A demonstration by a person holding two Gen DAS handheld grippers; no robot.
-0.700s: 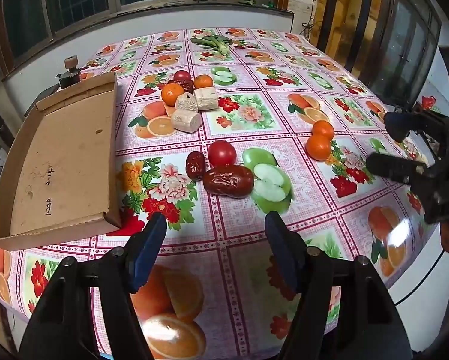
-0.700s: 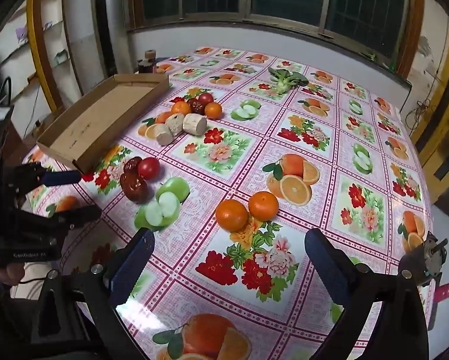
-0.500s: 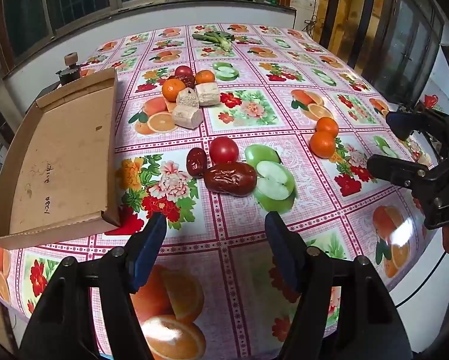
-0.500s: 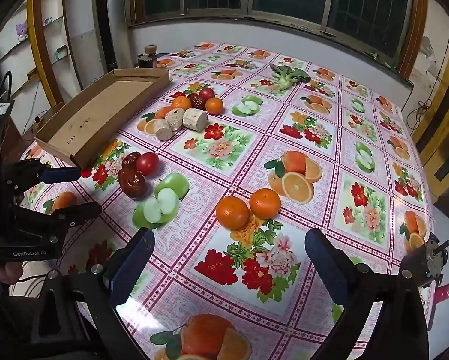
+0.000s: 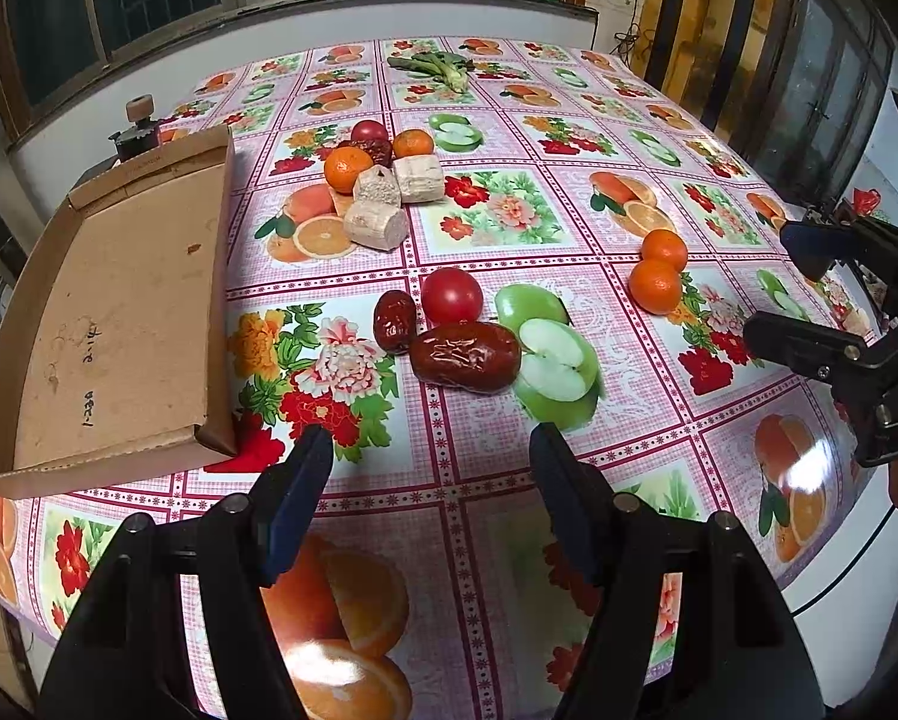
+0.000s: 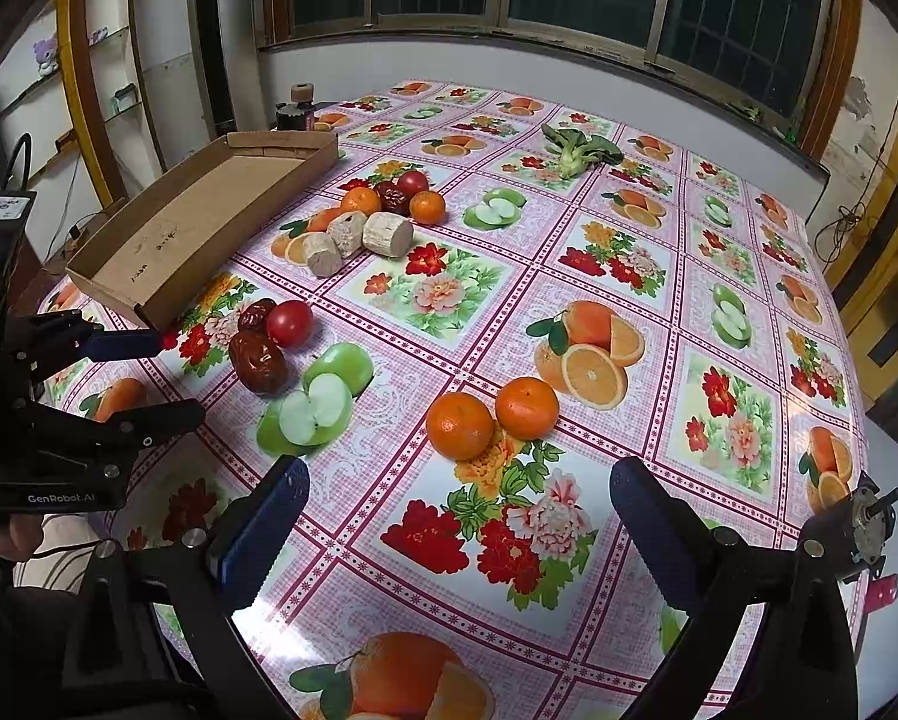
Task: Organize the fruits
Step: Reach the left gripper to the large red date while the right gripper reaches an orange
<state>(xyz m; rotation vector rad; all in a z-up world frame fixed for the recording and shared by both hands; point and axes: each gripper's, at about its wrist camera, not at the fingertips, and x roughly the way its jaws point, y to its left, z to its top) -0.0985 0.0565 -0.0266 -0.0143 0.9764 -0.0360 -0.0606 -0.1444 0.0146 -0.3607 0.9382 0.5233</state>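
Here both grippers tilt steeply down, jaws wide and empty: left gripper [image 5: 431, 456], marked "GenRobot.AI", faces the large date [image 5: 465, 356] at twelve o'clock; right gripper [image 6: 457, 489] faces two oranges [image 6: 490, 417].

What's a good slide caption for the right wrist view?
Open right gripper poised above two oranges on a fruit-print tablecloth, cardboard tray waiting at left.

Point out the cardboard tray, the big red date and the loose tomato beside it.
cardboard tray [image 5: 119, 312]: left wrist view, bare floor.
big red date [image 5: 465, 355]: left wrist view, wrinkled middle.
tomato [image 6: 290, 323]: right wrist view, front face.
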